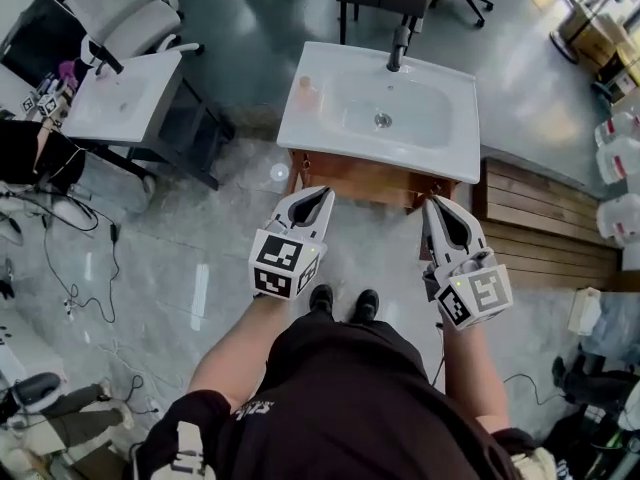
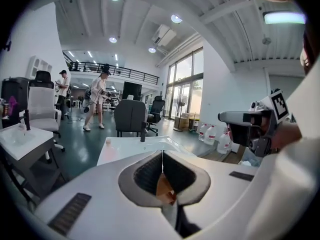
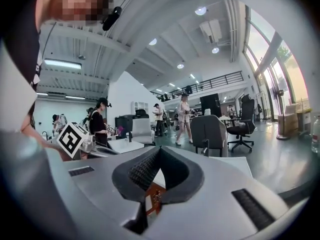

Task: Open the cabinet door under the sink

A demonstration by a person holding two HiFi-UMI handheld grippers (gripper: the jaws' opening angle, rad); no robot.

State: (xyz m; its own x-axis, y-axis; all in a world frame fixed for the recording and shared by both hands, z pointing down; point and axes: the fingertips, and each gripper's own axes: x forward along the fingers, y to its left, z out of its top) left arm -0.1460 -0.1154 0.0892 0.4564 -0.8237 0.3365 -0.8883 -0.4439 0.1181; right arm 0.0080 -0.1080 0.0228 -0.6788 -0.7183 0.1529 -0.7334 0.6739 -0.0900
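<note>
The cabinet (image 1: 372, 181) stands at twelve o'clock under the sink (image 1: 462, 140), its doors apparently shut. The left gripper (image 1: 322, 195) at eleven and the right gripper (image 1: 431, 204) at one hover above its front, jaws pressed together and empty. The step in hand calls for opening one pair, lowering to a door's edge, then pulling outward along its swing.

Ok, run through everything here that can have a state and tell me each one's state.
Left gripper: shut, nothing between the jaws.
Right gripper: shut, nothing between the jaws.
Cabinet under the sink: looks closed, no door swung out.
Sink: basin empty.
Tap: no water seen running.
Bottle: upright at the sink's left edge.
</note>
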